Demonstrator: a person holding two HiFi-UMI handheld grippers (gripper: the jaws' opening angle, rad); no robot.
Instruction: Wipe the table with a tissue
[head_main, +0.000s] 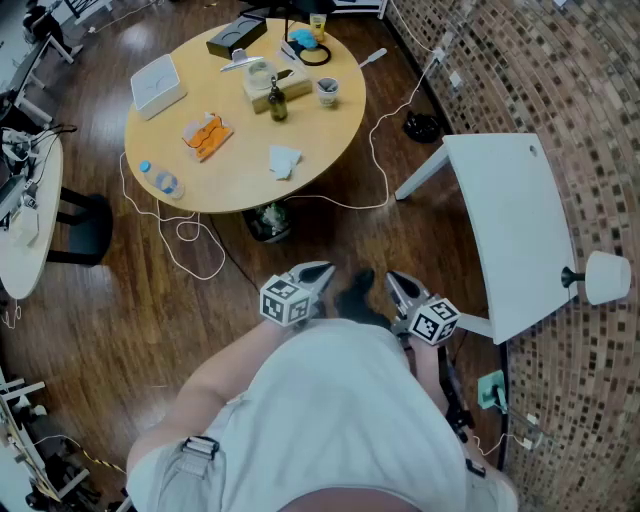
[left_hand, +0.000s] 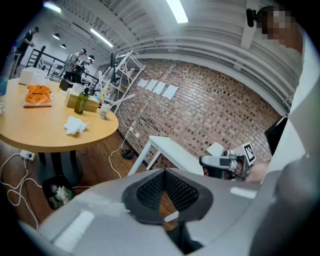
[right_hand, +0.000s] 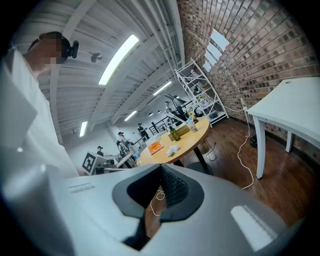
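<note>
A crumpled white tissue lies near the front edge of the round wooden table. It also shows in the left gripper view as the tissue and in the right gripper view as the tissue. Both grippers are held close to the person's body, well short of the table. My left gripper is shut and holds nothing, its jaws meeting at the tips. My right gripper sits beside it, also shut and holding nothing.
On the table are a white box, an orange packet, a brown bottle, a cup and a water bottle. A bin and white cables lie under it. A white table stands at right.
</note>
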